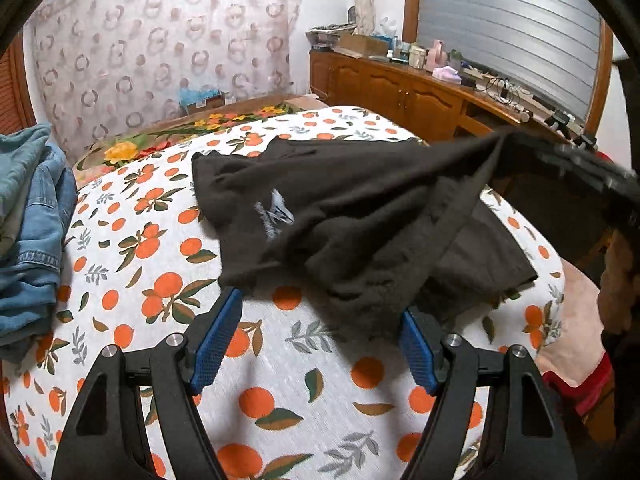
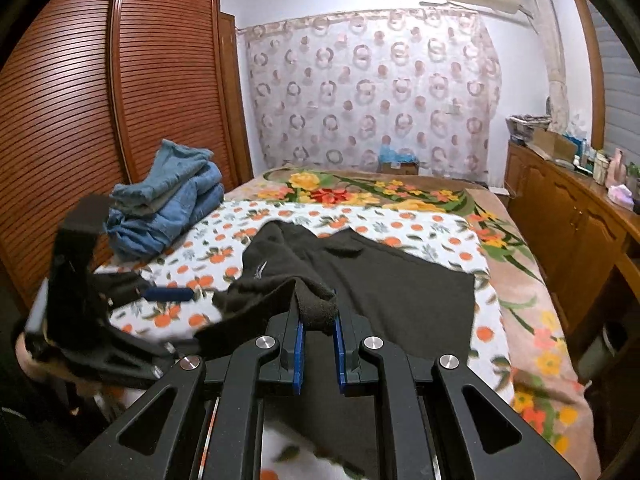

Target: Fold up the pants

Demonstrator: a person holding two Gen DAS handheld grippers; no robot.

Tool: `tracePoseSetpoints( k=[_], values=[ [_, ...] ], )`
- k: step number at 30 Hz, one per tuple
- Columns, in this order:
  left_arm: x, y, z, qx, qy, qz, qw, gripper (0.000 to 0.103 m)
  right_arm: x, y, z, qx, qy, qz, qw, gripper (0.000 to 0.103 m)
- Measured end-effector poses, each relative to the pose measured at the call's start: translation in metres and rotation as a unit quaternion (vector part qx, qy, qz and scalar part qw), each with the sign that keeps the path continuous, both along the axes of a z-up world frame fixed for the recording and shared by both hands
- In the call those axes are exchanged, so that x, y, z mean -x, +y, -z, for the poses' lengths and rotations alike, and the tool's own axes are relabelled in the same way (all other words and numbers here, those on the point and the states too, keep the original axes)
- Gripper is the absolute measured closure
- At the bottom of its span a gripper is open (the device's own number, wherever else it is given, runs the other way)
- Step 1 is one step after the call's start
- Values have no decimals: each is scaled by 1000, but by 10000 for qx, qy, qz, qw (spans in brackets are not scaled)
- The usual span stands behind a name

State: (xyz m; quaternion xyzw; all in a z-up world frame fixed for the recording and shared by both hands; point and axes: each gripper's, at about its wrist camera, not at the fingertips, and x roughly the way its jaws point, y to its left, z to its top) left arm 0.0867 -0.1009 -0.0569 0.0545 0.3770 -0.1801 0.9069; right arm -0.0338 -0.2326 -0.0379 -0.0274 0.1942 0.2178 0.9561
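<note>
— From the left wrist view, how far along would you say it is?

— Early, I'd judge. The dark brown fleece pants (image 1: 360, 216) lie rumpled on the white bed sheet printed with oranges (image 1: 280, 380), with a small white logo facing up. Nothing looks squared off. One strip of the cloth is lifted and stretched toward the right gripper (image 1: 580, 168), which shows there only as a dark blur at the right edge.

— And the left gripper?

— The left gripper (image 1: 320, 344) stands wide, its blue pads on either side of the near hem and nothing pinched between them. The cloth's edge lies just beyond the fingertips, so I'd guess it is about to take hold.

— Anything already finished?

— A stack of folded blue denim jeans (image 1: 28, 232) sits at the left of the bed, well apart from the pants. That looks like done work.

— Now the right wrist view.

— Here the right gripper (image 2: 318, 324) is nearly closed on a bunched fold of the pants (image 2: 400, 292), raised off the sheet. Beyond it part of the cloth lies flat and smooth to the right, while the left part is heaped. The left gripper (image 2: 168, 294) is at the left, beside the heap, blurred.

— So what's left?

— Nearly everything, I think: spreading the heap, laying the legs together, then folding. The denim stack (image 2: 172, 200) waits by the wardrobe.
</note>
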Motion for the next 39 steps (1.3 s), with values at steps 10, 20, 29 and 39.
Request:
tracePoseSetpoints(
  k=[10, 20, 29, 39],
  values=[
    [3, 4, -15, 316, -189, 107, 9993, 27, 19, -27, 9, -13, 326, 365, 9988, 91],
    [-10, -2, -2, 192, -15, 53, 9998, 27, 31, -38, 17, -164, 663, 467, 9966, 91],
    [-18, -9, 8, 93, 127, 42, 9999, 27, 37, -42, 22, 9, 886, 608, 9942, 83],
    [-22, -23, 21, -35, 270, 99, 9996, 27, 64, -70, 7, -311, 610, 639, 9956, 71]
  ],
)
